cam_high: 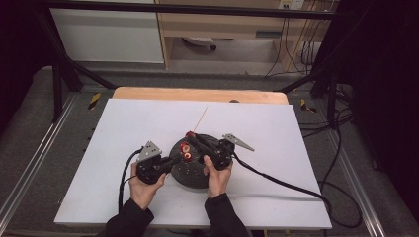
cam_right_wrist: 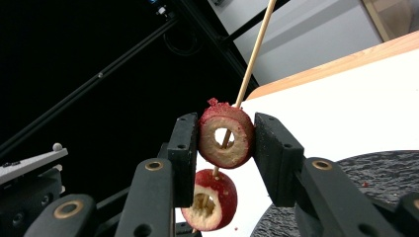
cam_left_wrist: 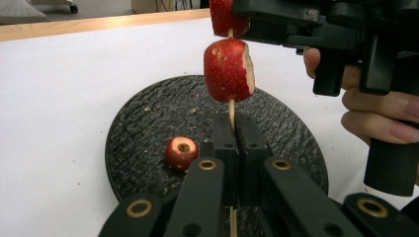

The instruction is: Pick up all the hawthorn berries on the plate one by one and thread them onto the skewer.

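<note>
Both forearms come in from the bottom of the high view in dark sleeves; the left hand (cam_high: 144, 186) holds the left gripper (cam_high: 174, 160), which points to the right and a little forward, and its grey three-cornered plate sits on top. In the left gripper view its two jaws stand almost together, pressed on a thin wooden skewer (cam_left_wrist: 231, 111) that rises between them. The right hand (cam_high: 217, 177) holds the right gripper (cam_high: 189, 137) pointing forward and to the left; in the right gripper view its jaws stand apart and press from both sides on a red fruit ring (cam_right_wrist: 226, 134); the fingers (cam_left_wrist: 375, 106) of this hand wrap its black handle.
</note>
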### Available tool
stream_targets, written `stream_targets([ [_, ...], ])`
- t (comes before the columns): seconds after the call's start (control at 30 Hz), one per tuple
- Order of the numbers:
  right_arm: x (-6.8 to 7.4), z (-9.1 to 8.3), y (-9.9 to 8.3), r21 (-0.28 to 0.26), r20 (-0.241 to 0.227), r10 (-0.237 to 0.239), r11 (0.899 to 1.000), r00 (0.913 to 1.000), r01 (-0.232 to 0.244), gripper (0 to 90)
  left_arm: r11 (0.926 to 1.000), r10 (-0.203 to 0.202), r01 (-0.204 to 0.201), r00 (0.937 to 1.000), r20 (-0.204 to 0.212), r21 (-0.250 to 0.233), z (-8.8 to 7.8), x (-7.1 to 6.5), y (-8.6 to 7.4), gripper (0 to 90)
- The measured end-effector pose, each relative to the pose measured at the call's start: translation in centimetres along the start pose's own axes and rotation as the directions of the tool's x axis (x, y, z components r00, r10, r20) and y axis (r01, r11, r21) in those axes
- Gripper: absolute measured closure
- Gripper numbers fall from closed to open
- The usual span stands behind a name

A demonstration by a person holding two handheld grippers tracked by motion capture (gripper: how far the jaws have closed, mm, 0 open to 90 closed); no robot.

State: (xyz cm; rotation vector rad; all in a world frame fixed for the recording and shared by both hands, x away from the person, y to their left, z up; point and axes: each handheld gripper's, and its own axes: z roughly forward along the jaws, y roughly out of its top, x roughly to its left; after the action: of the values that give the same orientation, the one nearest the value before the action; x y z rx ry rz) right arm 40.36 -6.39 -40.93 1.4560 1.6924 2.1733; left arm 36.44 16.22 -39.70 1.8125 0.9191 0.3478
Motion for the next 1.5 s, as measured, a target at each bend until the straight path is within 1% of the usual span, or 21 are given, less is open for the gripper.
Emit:
stream_targets([
  [0.3,0.0,0.0,-0.3,0.018,0.010,-0.014,1.000,0.9999,0.014,63.1,1.0000,0.003,-0.003,1.0000,0.001,0.007,0.2,0.1,-0.2,88.3],
  [0.4,0.0,-0.1,-0.2,0.032,0.012,-0.020,0.999,0.9997,0.020,61.2,1.0000,0.004,-0.004,1.0000,-0.003,0.006,0.1,0.2,-0.3,88.3],
  [0.47,0.1,-0.2,0.0,0.033,0.019,-0.036,0.999,0.9992,0.035,55.1,1.0000,-0.001,0.001,1.0000,-0.006,0.007,0.0,0.4,-0.4,88.3],
  [0.53,0.2,-0.4,0.2,0.037,0.023,-0.057,0.998,0.9981,0.056,52.7,0.9999,-0.007,0.007,0.9999,-0.007,0.009,-0.1,0.6,-0.6,88.4],
  [0.67,0.3,-0.8,0.8,0.059,0.043,-0.094,0.994,0.9947,0.091,44.8,0.9999,-0.009,0.010,0.9998,-0.015,0.012,-0.5,1.1,-0.9,88.3],
  [0.73,0.2,-1.0,1.1,0.078,0.054,-0.119,0.990,0.9914,0.115,39.8,0.9998,-0.009,0.009,0.9998,-0.017,0.016,-0.7,1.3,-1.0,88.4],
  [0.77,0.2,-1.0,1.2,0.097,0.061,-0.126,0.988,0.9901,0.120,36.6,0.9998,-0.005,0.006,0.9998,-0.018,0.019,-0.8,1.3,-1.1,88.3],
  [0.87,0.0,-1.3,1.5,0.150,0.088,-0.158,0.978,0.9835,0.144,29.1,0.9997,-0.003,0.003,0.9998,-0.019,0.024,-1.2,1.5,-1.3,88.3],
  [0.9,-0.1,-1.4,1.6,0.164,0.093,-0.170,0.974,0.9810,0.154,26.9,0.9996,0.004,-0.004,0.9998,-0.021,0.027,-1.3,1.6,-1.3,88.3],
  [0.97,-0.3,-1.5,1.8,0.204,0.103,-0.191,0.965,0.9762,0.167,22.5,0.9994,0.010,-0.009,0.9998,-0.018,0.034,-1.6,1.7,-1.5,88.3],
  [1.03,-0.5,-1.7,1.9,0.246,0.104,-0.220,0.951,0.9699,0.189,19.9,0.9989,0.017,-0.017,0.9997,-0.018,0.043,-1.8,1.8,-1.7,88.3],
  [1.13,-0.7,-1.8,1.9,0.315,0.116,-0.266,0.923,0.9570,0.219,14.9,0.9981,0.029,-0.028,0.9994,-0.020,0.055,-2.4,2.1,-2.0,88.3],
  [1.2,-0.8,-1.9,1.9,0.357,0.112,-0.293,0.903,0.9495,0.237,11.3,0.9976,0.033,-0.031,0.9991,-0.026,0.062,-2.8,2.4,-2.4,88.3],
  [1.27,-0.9,-2.0,1.9,0.394,0.107,-0.309,0.886,0.9451,0.245,9.0,0.9967,0.038,-0.036,0.9988,-0.031,0.073,-3.2,2.7,-2.7,88.3],
  [1.3,-1.0,-2.0,1.9,0.410,0.106,-0.311,0.879,0.9446,0.244,8.2,0.9964,0.038,-0.036,0.9987,-0.033,0.077,-3.4,2.8,-2.8,88.2],
  [1.4,-1.1,-2.2,1.9,0.456,0.105,-0.347,0.850,0.9321,0.265,5.9,0.9958,0.036,-0.033,0.9986,-0.040,0.086,-4.0,3.3,-3.3,88.2],
  [1.43,-1.1,-2.3,1.9,0.469,0.105,-0.356,0.841,0.9287,0.269,5.6,0.9954,0.035,-0.031,0.9985,-0.042,0.090,-4.3,3.5,-3.5,88.2],
  [1.47,-1.1,-2.3,2.0,0.482,0.101,-0.370,0.830,0.9234,0.280,5.4,0.9952,0.035,-0.031,0.9985,-0.043,0.093,-4.5,3.6,-3.7,88.2],
  [1.5,-1.1,-2.3,2.0,0.490,0.098,-0.377,0.824,0.9210,0.286,5.2,0.9949,0.035,-0.030,0.9984,-0.045,0.097,-4.7,3.7,-3.9,88.2],
])
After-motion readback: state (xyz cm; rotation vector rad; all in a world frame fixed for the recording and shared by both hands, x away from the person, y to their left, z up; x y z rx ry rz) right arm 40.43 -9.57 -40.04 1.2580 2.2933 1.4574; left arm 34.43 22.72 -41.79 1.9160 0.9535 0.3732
